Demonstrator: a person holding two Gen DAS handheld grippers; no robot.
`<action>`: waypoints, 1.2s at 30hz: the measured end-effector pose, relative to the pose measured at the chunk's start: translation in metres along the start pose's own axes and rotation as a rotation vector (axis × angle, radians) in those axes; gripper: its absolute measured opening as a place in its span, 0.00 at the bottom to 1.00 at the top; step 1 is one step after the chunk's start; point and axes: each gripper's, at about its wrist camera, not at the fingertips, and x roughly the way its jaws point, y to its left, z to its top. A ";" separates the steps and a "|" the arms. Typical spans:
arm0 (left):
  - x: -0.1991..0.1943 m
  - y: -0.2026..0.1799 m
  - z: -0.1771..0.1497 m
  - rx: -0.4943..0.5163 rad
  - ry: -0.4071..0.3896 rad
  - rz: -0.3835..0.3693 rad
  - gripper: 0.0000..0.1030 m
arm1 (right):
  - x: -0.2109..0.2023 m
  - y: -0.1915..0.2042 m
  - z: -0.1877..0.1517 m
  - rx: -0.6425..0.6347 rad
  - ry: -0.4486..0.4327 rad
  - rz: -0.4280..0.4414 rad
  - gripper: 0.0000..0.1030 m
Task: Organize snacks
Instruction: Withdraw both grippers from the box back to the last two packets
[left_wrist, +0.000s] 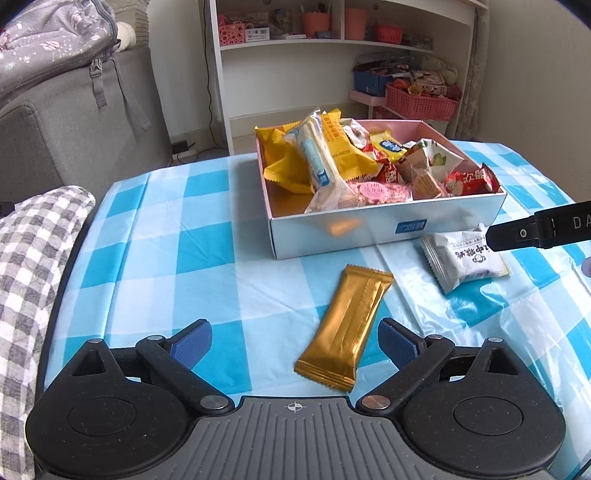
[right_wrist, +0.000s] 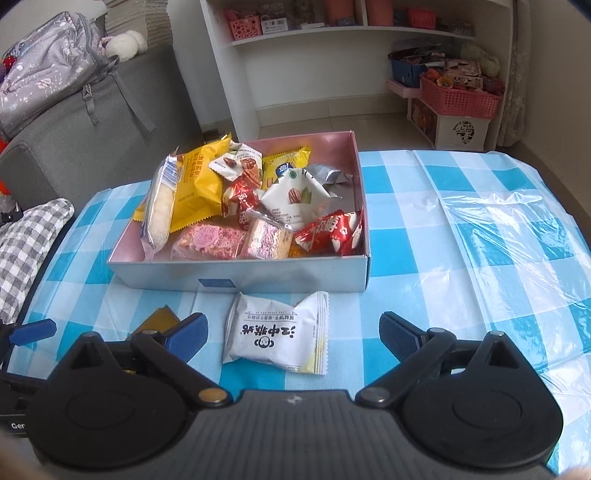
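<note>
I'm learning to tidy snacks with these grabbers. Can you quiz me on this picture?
1. True or false: the gold packet lies inside the box.
2. Which packet lies between the right gripper jaws: A red, B white, C yellow?
3. What pattern is the tablecloth?

Key: 1 false, it lies on the tablecloth in front of the box. 2 B, the white packet; the jaws are open. 3 blue and white checks.
</note>
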 end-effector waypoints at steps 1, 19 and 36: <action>0.001 0.001 -0.002 0.000 0.001 -0.002 0.95 | 0.002 0.000 -0.002 -0.007 0.010 -0.002 0.96; 0.024 -0.014 -0.002 0.028 0.040 -0.051 0.95 | 0.037 -0.003 0.001 0.037 0.077 -0.013 0.93; 0.027 -0.021 0.003 0.041 0.064 -0.050 0.50 | 0.026 0.017 0.001 -0.036 0.117 0.159 0.47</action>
